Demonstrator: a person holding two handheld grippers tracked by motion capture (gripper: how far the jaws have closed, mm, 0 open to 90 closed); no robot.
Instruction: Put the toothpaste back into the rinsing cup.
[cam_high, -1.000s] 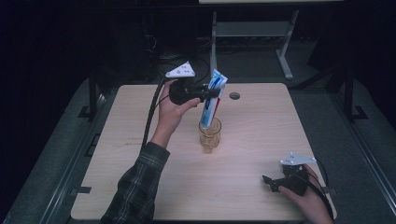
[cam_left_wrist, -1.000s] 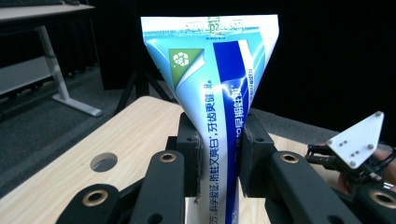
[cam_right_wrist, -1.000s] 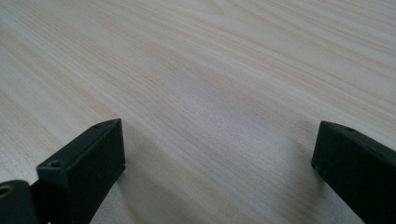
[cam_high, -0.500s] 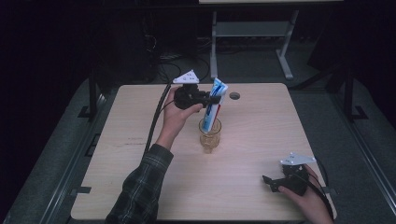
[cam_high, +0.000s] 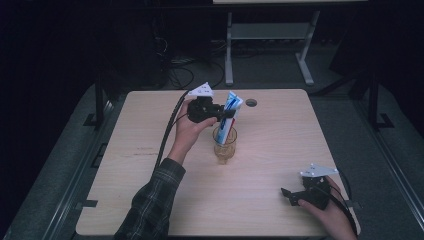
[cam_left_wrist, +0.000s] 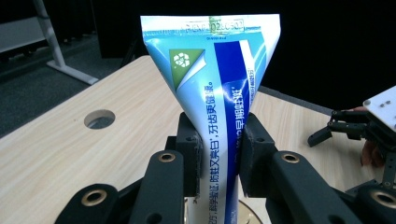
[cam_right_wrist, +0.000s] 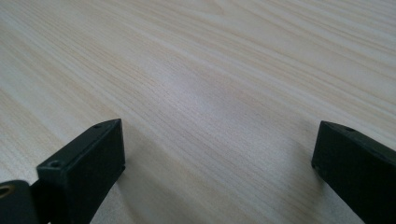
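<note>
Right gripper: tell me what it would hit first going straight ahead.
Probably the bare table. The right gripper, jaws open and empty, tilts down at the wood with nothing between; depth is uncertain.

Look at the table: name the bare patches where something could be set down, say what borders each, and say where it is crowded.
Bare wood lies left of the sleeve, out to the table edge, and between the glass and the right gripper. The far right corner beyond the hole is free too. The crowded spot is mid-table, where the left gripper clamps the toothpaste tube standing in the glass.
</note>
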